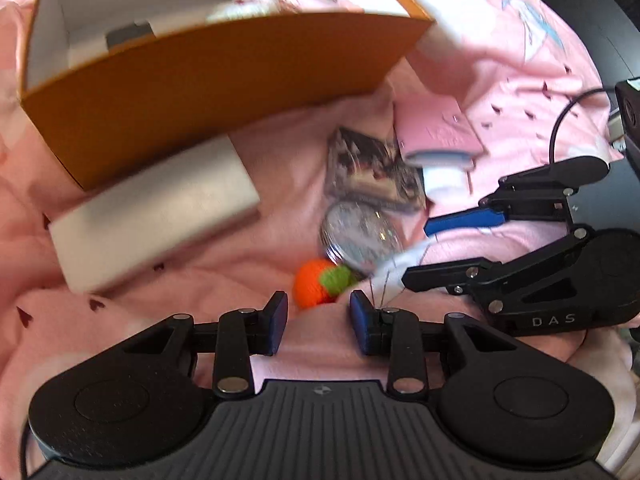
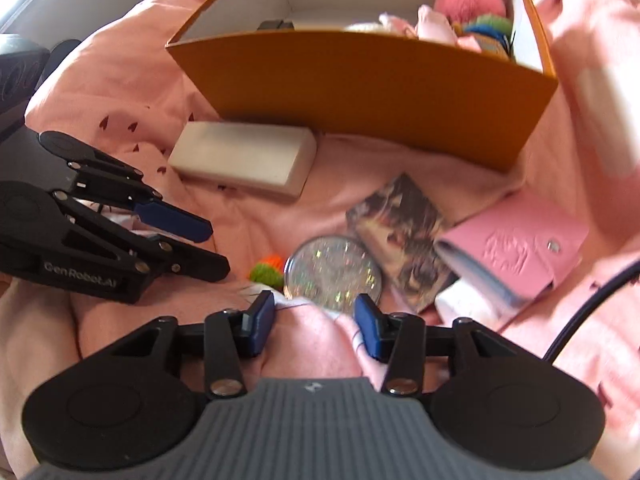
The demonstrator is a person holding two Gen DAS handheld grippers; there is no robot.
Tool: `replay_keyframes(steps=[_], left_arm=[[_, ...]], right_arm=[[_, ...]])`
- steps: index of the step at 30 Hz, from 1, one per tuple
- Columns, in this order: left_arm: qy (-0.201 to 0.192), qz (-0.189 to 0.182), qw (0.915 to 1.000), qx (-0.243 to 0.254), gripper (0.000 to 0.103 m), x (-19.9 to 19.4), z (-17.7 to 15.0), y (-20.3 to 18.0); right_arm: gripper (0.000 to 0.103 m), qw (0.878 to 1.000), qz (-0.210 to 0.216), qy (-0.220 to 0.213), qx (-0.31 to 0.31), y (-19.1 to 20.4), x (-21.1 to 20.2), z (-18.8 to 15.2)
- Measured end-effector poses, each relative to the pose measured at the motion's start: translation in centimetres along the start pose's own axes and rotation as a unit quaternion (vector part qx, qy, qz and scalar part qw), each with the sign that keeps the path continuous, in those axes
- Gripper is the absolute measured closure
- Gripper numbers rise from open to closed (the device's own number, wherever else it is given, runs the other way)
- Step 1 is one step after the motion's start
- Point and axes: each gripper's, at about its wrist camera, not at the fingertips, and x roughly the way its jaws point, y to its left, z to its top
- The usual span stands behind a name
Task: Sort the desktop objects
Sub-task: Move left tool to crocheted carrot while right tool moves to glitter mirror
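Note:
An orange box (image 1: 224,92) (image 2: 360,92) sits on pink cloth and holds soft toys (image 2: 468,4). In front of it lie a white block (image 1: 156,212) (image 2: 244,160), a picture card (image 1: 372,168) (image 2: 404,236), a glittery round disc (image 1: 360,240) (image 2: 332,272), a small orange and green knitted ball (image 1: 320,284) (image 2: 268,268) and a pink wallet (image 1: 436,132) (image 2: 516,248). My left gripper (image 1: 319,322) (image 2: 200,248) is open and empty, just short of the ball. My right gripper (image 2: 315,320) (image 1: 416,252) is open and empty, just short of the disc.
Rumpled pink cloth (image 1: 500,80) covers the whole surface. A black cable (image 1: 560,124) (image 2: 592,308) runs at the right. A dark surface (image 1: 592,8) lies beyond the cloth at the far right.

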Motion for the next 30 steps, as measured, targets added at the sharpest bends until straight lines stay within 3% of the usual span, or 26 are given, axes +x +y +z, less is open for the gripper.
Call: replay_keyframes(steps=[7, 13, 17, 18, 20, 24, 30], left_arm=[[0.049, -0.021, 0.9984, 0.018, 0.065, 1.1, -1.7, -1.7], [0.047, -0.017, 0.9987, 0.012, 0.064, 0.8, -0.6, -1.3], [0.014, -0.005, 0.9997, -0.020, 0.064, 0.5, 1.5, 0.0], [0.012, 0.004, 0.9998, -0.015, 0.062, 0.8, 1.9, 0.0], [0.028, 0.021, 0.9993, 0.012, 0.049, 2.0, 2.5, -0.5], [0.051, 0.055, 0.9949, 0.068, 0.048, 4.2, 2.3, -1.7], [0.053, 0.047, 0.9946, 0.075, 0.046, 5.6, 2.0, -1.7]], right_arm=[[0.056, 0.999, 0.022, 0.035, -0.012, 1.1, -0.2, -2.2], [0.056, 0.999, 0.026, 0.036, -0.009, 1.0, -0.2, -2.2], [0.056, 0.999, 0.025, 0.029, -0.008, 0.9, -0.4, -2.1], [0.056, 0.999, 0.025, 0.028, -0.007, 0.9, -0.5, -2.1], [0.056, 0.999, 0.026, 0.027, -0.004, 0.7, -0.6, -2.0], [0.056, 0.999, 0.028, 0.024, -0.001, 0.5, -0.6, -1.6], [0.056, 0.999, 0.028, 0.024, -0.001, 0.2, -0.6, -1.2]])
